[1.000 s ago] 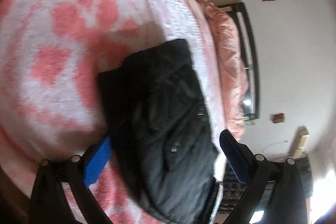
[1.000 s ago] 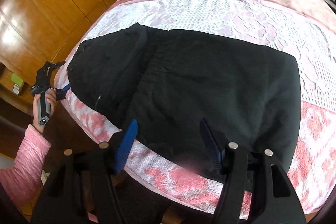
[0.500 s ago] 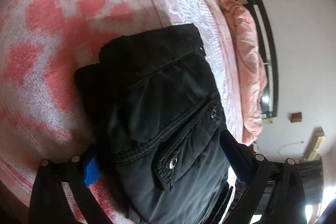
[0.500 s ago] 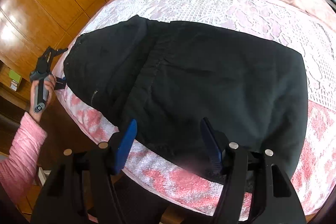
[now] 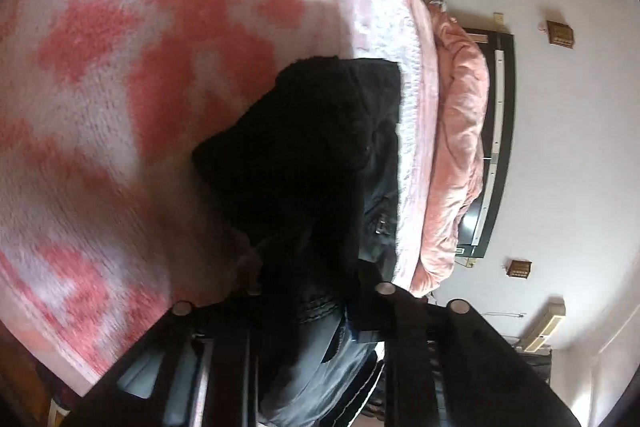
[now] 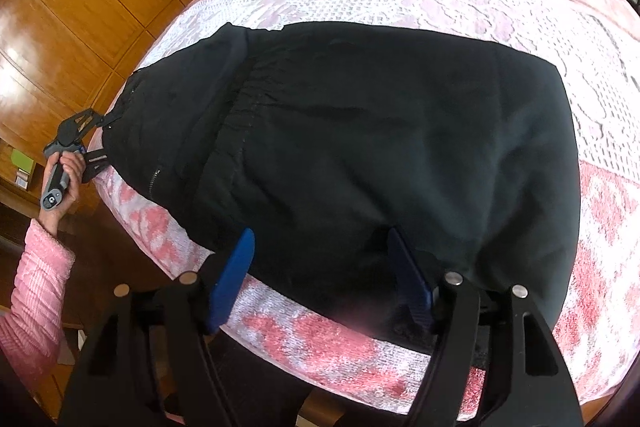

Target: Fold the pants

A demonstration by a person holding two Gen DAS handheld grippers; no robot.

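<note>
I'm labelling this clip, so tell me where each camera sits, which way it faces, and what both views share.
Left wrist: on the left gripper, looking along the bed; its jaws are closing on the black pants.
Right wrist: on the right gripper, looking down over the bed edge; jaws opening astride the pants' near edge; a hand and pink sleeve show.
Shared: pants, bed, pink quilt.

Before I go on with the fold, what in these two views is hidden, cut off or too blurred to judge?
- Left tongs: left wrist view, jaws closing, pads buried in bunched black pants; fabric between them.
- Near pants edge: right wrist view, dark and blurred between the opening right tongs; contact unclear.
- Pants legs: folded under; layers uncountable.
- Blanket: left wrist view, motion-blurred.
</note>
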